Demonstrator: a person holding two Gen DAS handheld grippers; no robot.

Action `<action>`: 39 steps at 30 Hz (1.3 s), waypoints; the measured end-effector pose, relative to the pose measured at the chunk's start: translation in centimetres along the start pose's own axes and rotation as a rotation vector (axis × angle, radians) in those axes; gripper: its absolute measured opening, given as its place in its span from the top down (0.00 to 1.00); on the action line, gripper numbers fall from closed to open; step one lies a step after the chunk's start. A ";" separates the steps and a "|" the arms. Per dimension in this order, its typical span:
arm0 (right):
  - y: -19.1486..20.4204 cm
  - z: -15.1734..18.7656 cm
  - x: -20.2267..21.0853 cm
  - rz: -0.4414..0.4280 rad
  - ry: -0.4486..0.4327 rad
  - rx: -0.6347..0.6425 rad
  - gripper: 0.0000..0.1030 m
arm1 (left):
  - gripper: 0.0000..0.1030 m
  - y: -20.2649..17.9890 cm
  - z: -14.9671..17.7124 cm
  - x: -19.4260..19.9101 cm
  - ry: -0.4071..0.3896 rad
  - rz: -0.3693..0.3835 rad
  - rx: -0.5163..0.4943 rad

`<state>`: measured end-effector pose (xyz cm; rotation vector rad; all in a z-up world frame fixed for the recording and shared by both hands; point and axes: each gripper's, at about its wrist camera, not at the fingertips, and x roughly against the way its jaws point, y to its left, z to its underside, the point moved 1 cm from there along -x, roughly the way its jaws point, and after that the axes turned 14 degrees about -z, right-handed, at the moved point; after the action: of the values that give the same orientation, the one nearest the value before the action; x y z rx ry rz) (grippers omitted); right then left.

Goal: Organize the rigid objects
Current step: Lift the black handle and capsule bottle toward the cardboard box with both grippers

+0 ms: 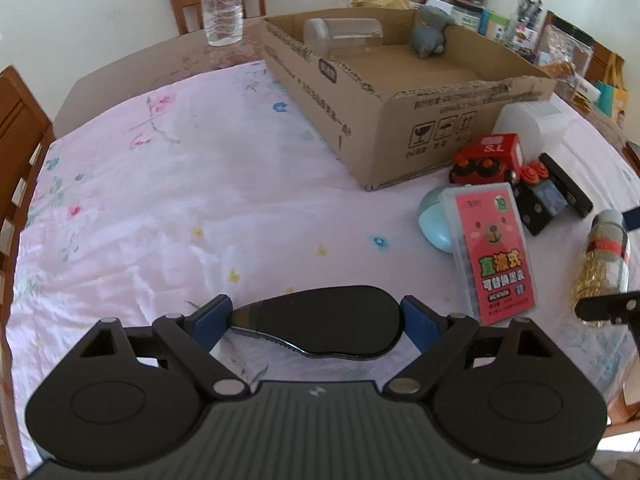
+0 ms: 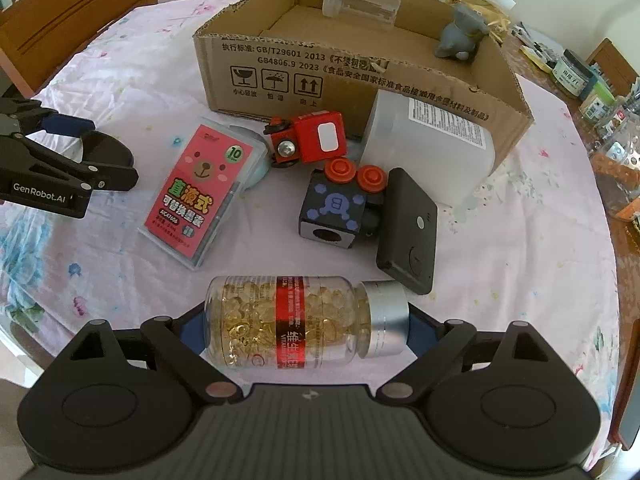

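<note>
Both pickups pending. Your left gripper (image 1: 316, 320), spread, straddles the black oval case (image 1: 324, 320); right gripper (image 2: 306, 328), spread, straddles the capsule bottle (image 2: 296, 320). Next: pinch, lift to cardboard box (image 2: 360, 80), far.

A round table (image 1: 120, 76) is covered by a pink flowered cloth (image 1: 180, 200). Toward the far edge an open cardboard box (image 2: 360, 80) is set on the cloth, and a water bottle (image 1: 221, 4) stands on bare tabletop at the far edge. In front of the box are laid a white jar (image 2: 432, 148), a red toy truck (image 2: 308, 140), a dark toy block (image 2: 332, 212), a black flat device (image 2: 408, 232), a pink pen case (image 2: 200, 196) and, nearest, a capsule bottle (image 2: 304, 320) on its side. A black oval object (image 1: 332, 320) lies apart from these
</note>
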<state>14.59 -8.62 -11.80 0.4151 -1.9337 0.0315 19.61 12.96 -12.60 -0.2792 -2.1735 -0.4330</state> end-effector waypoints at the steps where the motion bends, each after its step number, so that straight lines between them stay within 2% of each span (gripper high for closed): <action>1: 0.0 -0.1 0.3 -0.005 -0.002 0.004 0.07 | 0.13 0.0 -0.1 0.2 0.000 0.004 -0.010; 8: -0.5 -1.4 3.6 -0.045 -0.041 0.040 0.07 | 0.13 0.4 -1.8 2.6 -0.027 0.025 -0.075; 14: -2.3 -4.0 6.1 -0.079 -0.089 0.121 0.07 | 0.13 0.2 -5.0 5.3 -0.046 0.050 -0.052; 21: -5.1 -7.7 8.4 -0.087 -0.172 0.214 0.07 | 0.13 -1.9 -10.3 7.5 -0.144 0.050 -0.016; 27: -7.7 -10.0 9.0 -0.086 -0.212 0.247 0.07 | 0.13 -4.3 -14.0 6.3 -0.189 0.034 -0.010; 33: -9.9 -11.4 8.6 -0.094 -0.217 0.265 0.07 | 0.13 -5.7 -15.7 3.5 -0.155 0.027 0.022; 39: -11.7 -12.6 7.7 -0.107 -0.200 0.262 0.07 | 0.13 -6.9 -15.6 0.9 -0.112 0.001 0.055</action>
<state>26.76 -18.96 -1.92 0.7182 -2.1086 0.1813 28.02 0.35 -4.59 -0.2799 -2.2907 -0.3645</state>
